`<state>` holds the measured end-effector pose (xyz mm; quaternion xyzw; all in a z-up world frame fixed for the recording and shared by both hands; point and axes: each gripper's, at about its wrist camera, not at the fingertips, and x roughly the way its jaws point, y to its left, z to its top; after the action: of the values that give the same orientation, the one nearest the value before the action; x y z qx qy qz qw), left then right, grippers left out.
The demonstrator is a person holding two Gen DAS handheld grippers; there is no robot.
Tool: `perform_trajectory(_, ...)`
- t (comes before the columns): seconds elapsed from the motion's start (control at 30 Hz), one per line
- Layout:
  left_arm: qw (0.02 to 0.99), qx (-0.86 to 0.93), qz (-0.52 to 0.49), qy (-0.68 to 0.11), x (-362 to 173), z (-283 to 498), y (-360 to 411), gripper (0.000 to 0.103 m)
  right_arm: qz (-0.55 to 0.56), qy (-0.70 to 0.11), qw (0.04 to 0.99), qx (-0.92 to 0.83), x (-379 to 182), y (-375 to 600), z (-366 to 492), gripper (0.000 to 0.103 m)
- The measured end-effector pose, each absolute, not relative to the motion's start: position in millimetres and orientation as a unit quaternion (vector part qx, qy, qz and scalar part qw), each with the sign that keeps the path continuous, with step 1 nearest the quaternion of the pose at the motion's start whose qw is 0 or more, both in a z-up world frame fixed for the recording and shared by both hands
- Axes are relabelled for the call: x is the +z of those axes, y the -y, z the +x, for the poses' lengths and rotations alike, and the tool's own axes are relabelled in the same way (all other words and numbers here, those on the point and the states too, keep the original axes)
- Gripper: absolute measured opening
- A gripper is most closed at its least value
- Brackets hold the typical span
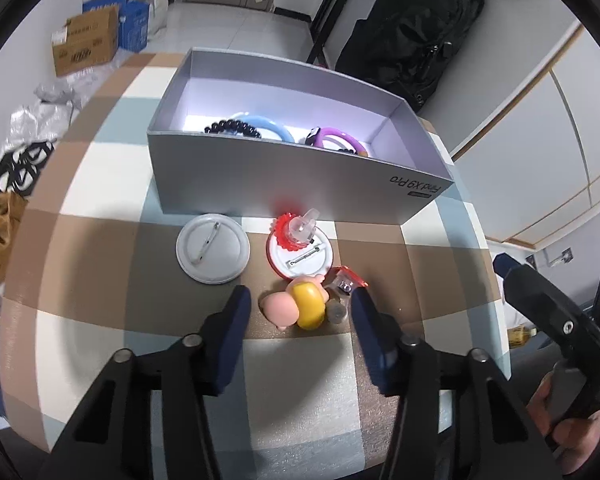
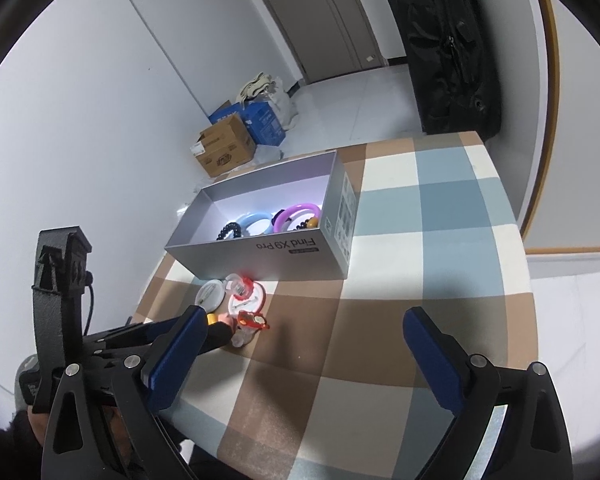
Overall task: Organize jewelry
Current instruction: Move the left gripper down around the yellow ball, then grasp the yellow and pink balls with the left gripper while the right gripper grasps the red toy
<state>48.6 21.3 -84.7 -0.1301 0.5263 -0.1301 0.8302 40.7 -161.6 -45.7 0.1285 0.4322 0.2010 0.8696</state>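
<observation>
Straddling the pink-and-yellow figurine [image 1: 296, 308] on the checked counter [image 1: 100, 240], the left hand-held gripper [image 1: 298, 312] is spread wide, gripping nothing. Closing squarely on its rounded body, clear of the red clip [image 1: 348, 280] touching it, would likely keep it from squirting out. Beyond lie two upturned pin badges [image 1: 212, 254], then the grey box [image 1: 300, 184] holding bangles. The right hand-held gripper [image 2: 300, 344] hovers released, empty.
</observation>
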Motion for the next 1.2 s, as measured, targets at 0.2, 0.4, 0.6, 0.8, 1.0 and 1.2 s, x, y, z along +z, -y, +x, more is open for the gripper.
perform_trajectory(0.2, 0.821, -0.135, -0.162, -0.530, -87, 50, -27, 0.030, 0.135, -0.433, 0.867, 0.206, -46, 162, 42, 0.099)
perform_trajectory(0.4, 0.826, -0.131, -0.146, -0.528, -85, 48, -21, 0.029, 0.140, -0.436, 0.864, 0.210, -47, 160, 43, 0.099)
perform_trajectory(0.6, 0.816, -0.132, -0.169, -0.536, -86, 52, -30, 0.029, 0.141, -0.437, 0.863, 0.210, -47, 160, 42, 0.099)
perform_trajectory(0.8, 0.805, -0.134, -0.174, -0.551, -83, 54, -31, 0.029, 0.145, -0.440, 0.861, 0.207, -49, 159, 43, 0.099)
perform_trajectory(1.0, 0.802, -0.136, -0.225, -0.536, -72, 52, -49, 0.029, 0.140, -0.453, 0.854, 0.213, -54, 151, 47, 0.099)
perform_trajectory(1.2, 0.799, -0.173, -0.293, -0.496, -53, 50, -66, 0.029, 0.136, -0.471, 0.839, 0.236, -63, 137, 51, 0.085)
